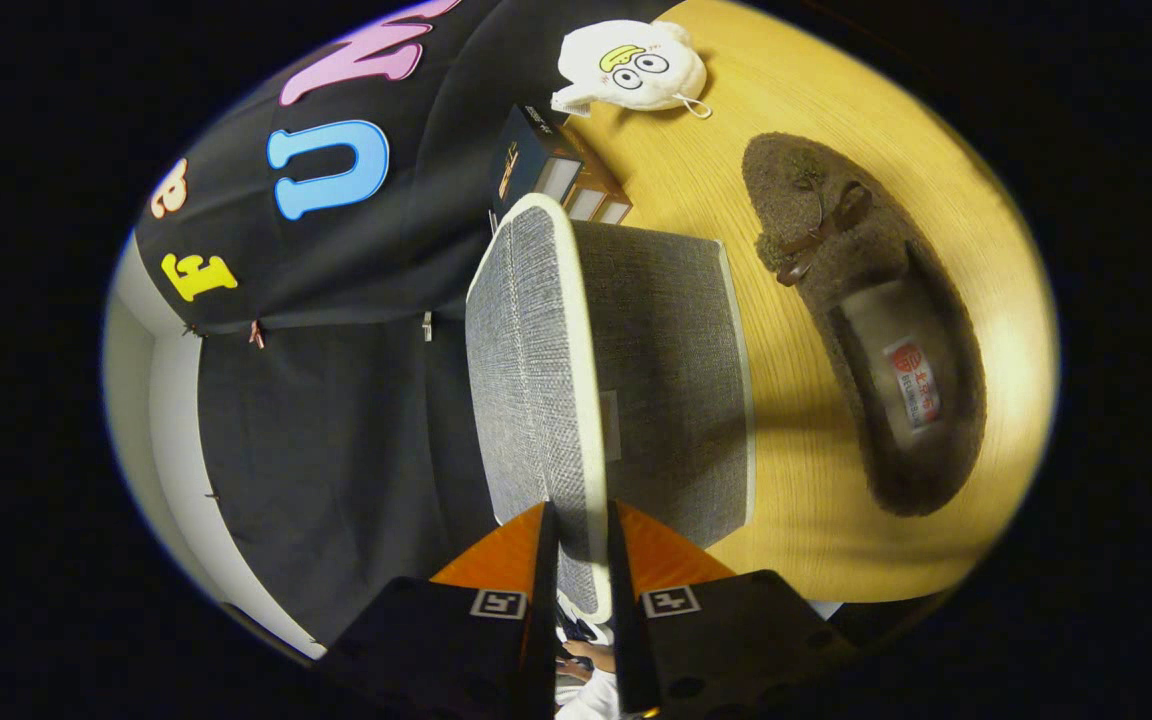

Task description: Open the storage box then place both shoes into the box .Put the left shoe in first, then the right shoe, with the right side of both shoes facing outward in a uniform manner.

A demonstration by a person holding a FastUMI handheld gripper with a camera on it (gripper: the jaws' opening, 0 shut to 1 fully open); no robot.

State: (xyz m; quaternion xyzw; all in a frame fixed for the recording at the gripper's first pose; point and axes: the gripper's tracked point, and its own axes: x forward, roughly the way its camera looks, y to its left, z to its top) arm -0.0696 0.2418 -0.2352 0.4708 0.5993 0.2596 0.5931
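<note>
The view is rolled on its side, with the wooden table [816, 520] off to the right. The grey fabric storage box [671, 380] with pale trim stands on it just ahead of the fingers. My gripper [581, 560] is shut on the pale front rim of the box's lid [526, 370], which runs between both fingers. I cannot tell how far the lid stands off the box. A brown fuzzy shoe [866, 330] with a small bow lies on the table beside the box, its opening facing me.
A white plush toy [631, 65] lies on the table beyond the box. A dark carton with orange panels [546, 170] stands behind the box against the black cloth wall [336, 420]. A person's hand shows below the fingers.
</note>
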